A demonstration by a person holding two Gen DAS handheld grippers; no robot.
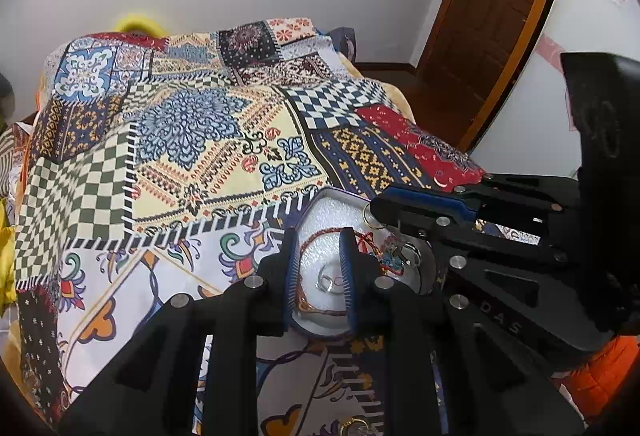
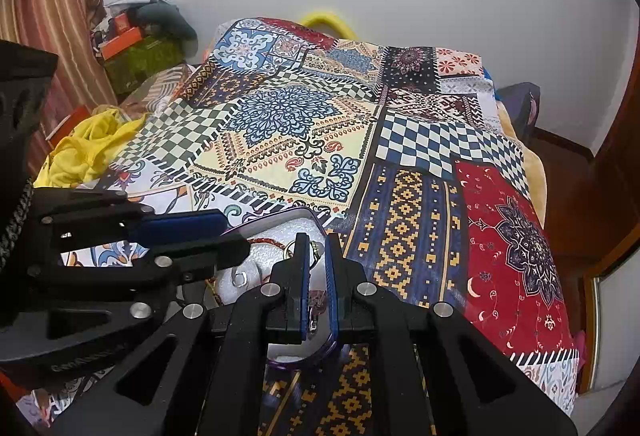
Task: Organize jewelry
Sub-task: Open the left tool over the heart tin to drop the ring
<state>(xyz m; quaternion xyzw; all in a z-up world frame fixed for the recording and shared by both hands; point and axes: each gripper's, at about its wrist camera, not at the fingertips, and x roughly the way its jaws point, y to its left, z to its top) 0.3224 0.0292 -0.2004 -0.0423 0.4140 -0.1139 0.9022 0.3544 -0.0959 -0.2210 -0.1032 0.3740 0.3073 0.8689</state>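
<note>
Bedroom, white walls, brown door at upper right; bed (image 1: 192, 139) under a patchwork quilt fills the frame.

Left hand-held gripper (image 1: 320, 276), lower centre of its view: jaws partly open, holding nothing, straddling a small tin (image 1: 340, 195) with a white foam lining. In it lie a silver ring (image 1: 325, 282) and a braided cord bracelet (image 1: 316, 236).

Right hand-held gripper (image 2: 317, 268), lower centre of its view: jaws nearly together around a small gold piece (image 2: 315, 250); grip not certain.

Step, as judged: placing jewelry into the tin. Next calls for a gentle, precise release.

Writing: "DAS" on the right gripper body; nothing else legible.
</note>
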